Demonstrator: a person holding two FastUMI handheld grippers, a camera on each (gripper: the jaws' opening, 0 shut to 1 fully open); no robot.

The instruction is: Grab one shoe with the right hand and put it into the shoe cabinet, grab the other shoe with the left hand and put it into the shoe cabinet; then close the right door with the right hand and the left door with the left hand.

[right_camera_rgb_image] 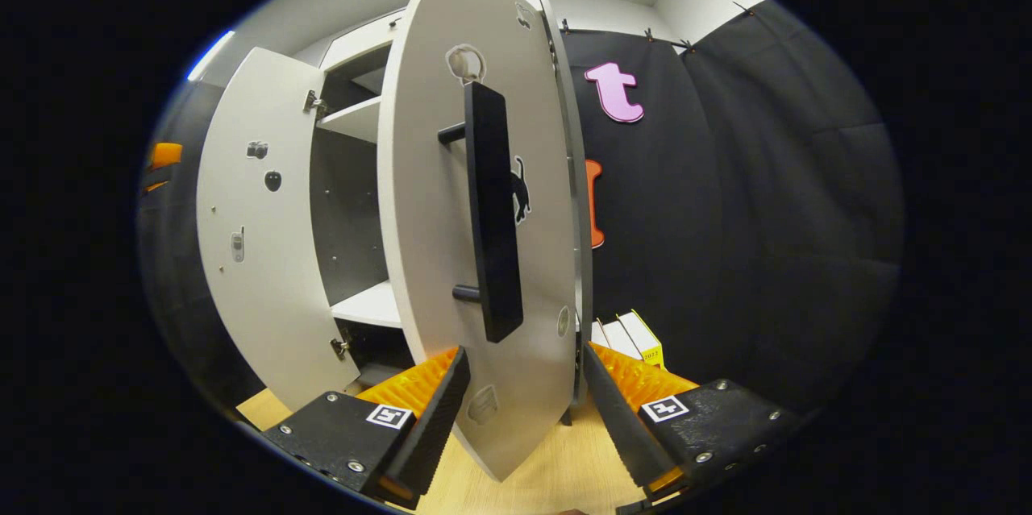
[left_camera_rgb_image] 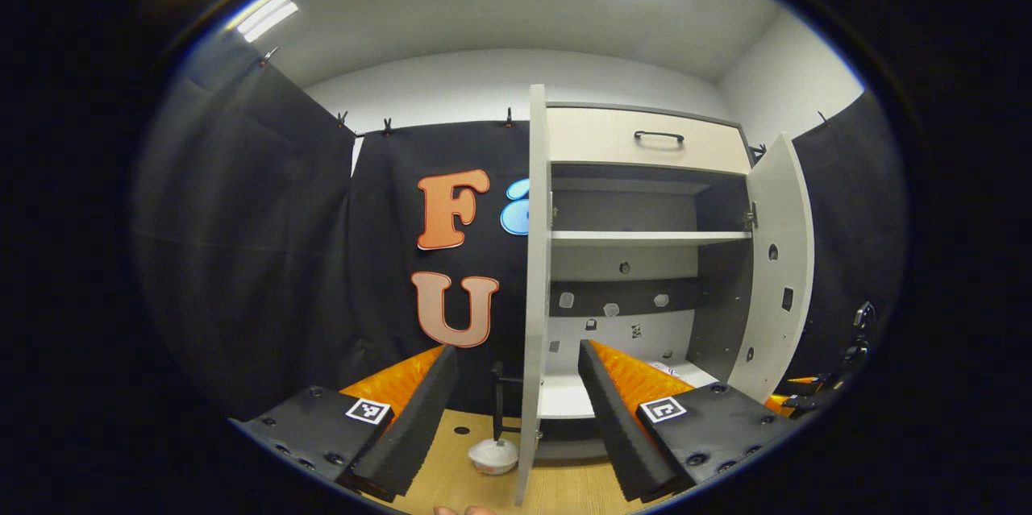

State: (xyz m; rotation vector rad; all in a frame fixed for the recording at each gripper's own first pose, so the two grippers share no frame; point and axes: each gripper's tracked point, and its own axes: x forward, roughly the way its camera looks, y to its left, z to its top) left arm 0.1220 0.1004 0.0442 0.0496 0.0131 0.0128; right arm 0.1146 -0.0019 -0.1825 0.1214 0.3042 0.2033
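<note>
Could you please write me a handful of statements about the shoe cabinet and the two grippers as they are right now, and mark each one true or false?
1. Both doors of the shoe cabinet stand open. True.
2. The right gripper is shut on the black door handle. False: its jaws are open, the right door edge-on between them.
3. The left gripper is open, with the left door edge-on between its fingers. True.
4. The drawer at the top is pulled out. False: it sits closed.
5. A small white object lies on the wooden floor. True.
</note>
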